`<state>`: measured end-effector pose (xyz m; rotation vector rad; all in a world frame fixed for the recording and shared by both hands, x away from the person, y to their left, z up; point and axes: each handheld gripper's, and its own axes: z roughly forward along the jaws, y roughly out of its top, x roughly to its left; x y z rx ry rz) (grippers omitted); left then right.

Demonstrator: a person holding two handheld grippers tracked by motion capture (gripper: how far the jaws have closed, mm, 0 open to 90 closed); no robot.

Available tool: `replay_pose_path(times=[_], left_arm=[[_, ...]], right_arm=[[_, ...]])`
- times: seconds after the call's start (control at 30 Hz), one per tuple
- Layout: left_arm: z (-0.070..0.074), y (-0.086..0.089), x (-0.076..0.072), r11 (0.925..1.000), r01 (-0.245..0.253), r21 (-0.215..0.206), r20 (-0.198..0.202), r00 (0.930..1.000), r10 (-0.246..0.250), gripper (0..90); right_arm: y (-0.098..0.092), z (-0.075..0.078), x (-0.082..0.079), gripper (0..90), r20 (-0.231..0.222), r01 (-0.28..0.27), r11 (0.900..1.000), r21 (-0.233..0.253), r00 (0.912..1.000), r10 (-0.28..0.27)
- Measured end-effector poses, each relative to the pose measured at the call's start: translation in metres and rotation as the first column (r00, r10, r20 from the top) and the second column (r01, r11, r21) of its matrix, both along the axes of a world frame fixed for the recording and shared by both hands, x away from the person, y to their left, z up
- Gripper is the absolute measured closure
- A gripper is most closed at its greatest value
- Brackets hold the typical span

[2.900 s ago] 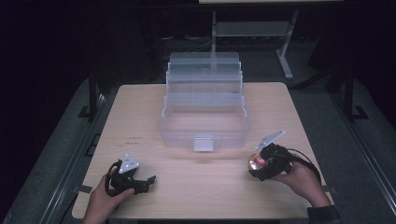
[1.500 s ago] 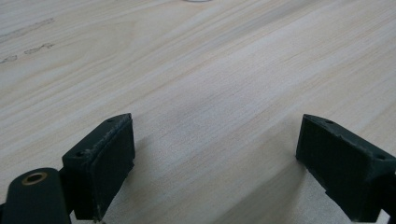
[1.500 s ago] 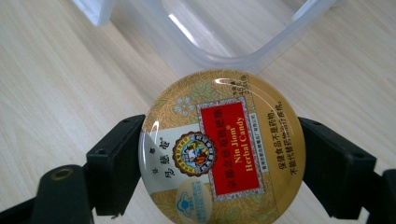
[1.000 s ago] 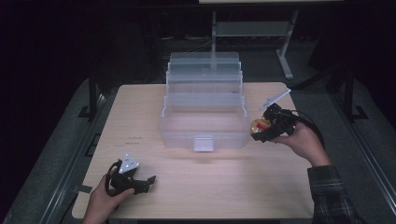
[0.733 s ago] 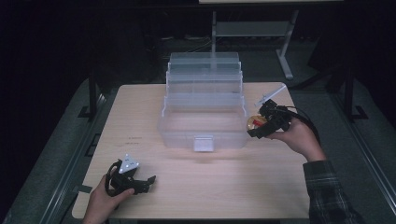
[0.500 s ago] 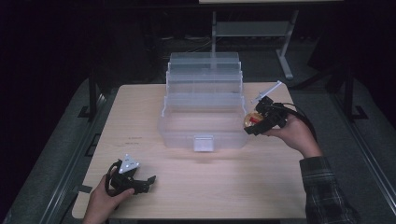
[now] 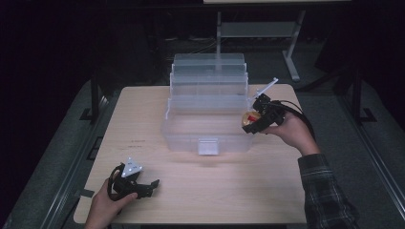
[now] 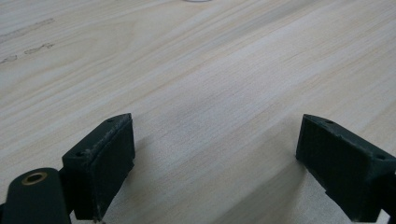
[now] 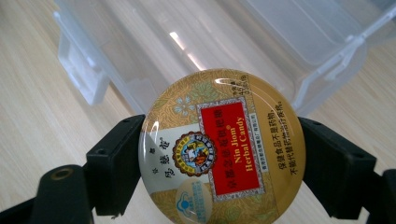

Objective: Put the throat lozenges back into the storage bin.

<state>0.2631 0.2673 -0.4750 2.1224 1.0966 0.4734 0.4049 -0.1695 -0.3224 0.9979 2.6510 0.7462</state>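
Right gripper (image 7: pixel 251 123): jaws spread about as wide as the tin and clamped on it, one black pad against each side of its rim, as the right gripper view shows.
Candy tin (image 9: pixel 222 147): round, gold, with a red label panel reading "Nin Jiom Herbal Candy"; held clear of the table (image 7: pixel 267 191), its printed lid turned toward the gripper's camera.
Tin, axis: a flat disc, so no long axis; the flat face lies roughly across the jaws, and the label text runs tilted between them in the right gripper view.
Tin, place: in the high view the tin (image 7: pixel 250 119) hangs at the right end of the clear plastic box (image 7: pixel 206 112), near that box's front right corner, toward the table's right edge.
Contact with box: cannot tell whether the tin touches the box wall.
Clear plastic box: tiered, see-through, with a front latch (image 7: pixel 207 146); stands at the middle of the table toward the far edge. In the right gripper view its wall and trays (image 9: pixel 261 37) lie just beyond the tin.
Left gripper (image 7: pixel 145 187): rests low at the table's near left corner, held in the person's left hand (image 7: pixel 102 207).
Left gripper, jaws: wide apart with nothing between them, bare wood showing in the gap in the left gripper view (image 8: pixel 215 158).
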Motion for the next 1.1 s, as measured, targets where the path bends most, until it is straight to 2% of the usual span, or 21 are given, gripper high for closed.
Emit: replay_pose_path(times=[0.6, 1.1], left_arm=[[0.0, 0.0, 0.0, 1.0, 0.0, 0.0, 0.0, 1.0, 0.0, 10.7], [0.0, 0.0, 0.0, 1.0, 0.0, 0.0, 0.0, 1.0, 0.0, 10.7]], right_arm=[[0.024, -0.017, 0.023, 19.7, -0.024, 0.001, 1.0, -0.012, 0.9997, -0.001], [0.029, -0.033, 0.034, 18.7, -0.052, 0.0, 0.999, -0.038, 0.9986, -0.002]])
